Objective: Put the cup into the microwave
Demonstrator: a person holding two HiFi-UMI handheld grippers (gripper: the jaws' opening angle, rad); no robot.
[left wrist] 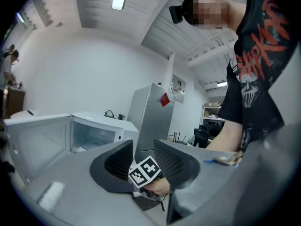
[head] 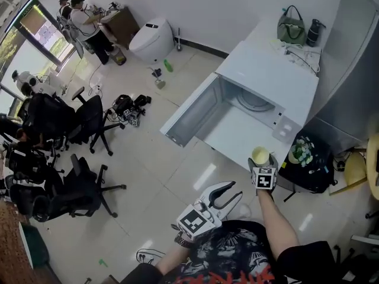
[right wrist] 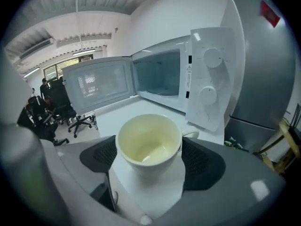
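Observation:
A cream cup [head: 259, 154] [right wrist: 148, 142] stands upright at the near corner of the white table [head: 234, 141], handle turned right. My right gripper [head: 261, 160] [right wrist: 148, 158] is open, with the cup between its pads [right wrist: 101, 157], which lie close against its sides. Beyond it the white microwave [head: 260, 90] [right wrist: 162, 76] [left wrist: 96, 131] has its door [head: 190, 112] swung wide to the left and its cavity bare. My left gripper [head: 230, 193] [left wrist: 143, 155] hangs open and holds nothing, low in front of the person's body, looking towards the right gripper's marker cube [left wrist: 143, 171].
A green bag [head: 291, 27] and a dark bottle [head: 312, 33] sit behind the microwave. A grey fridge [head: 349, 70] stands at the right, a black bag [head: 309, 161] on the floor below it. Office chairs [head: 89, 123] and people [head: 83, 22] occupy the left.

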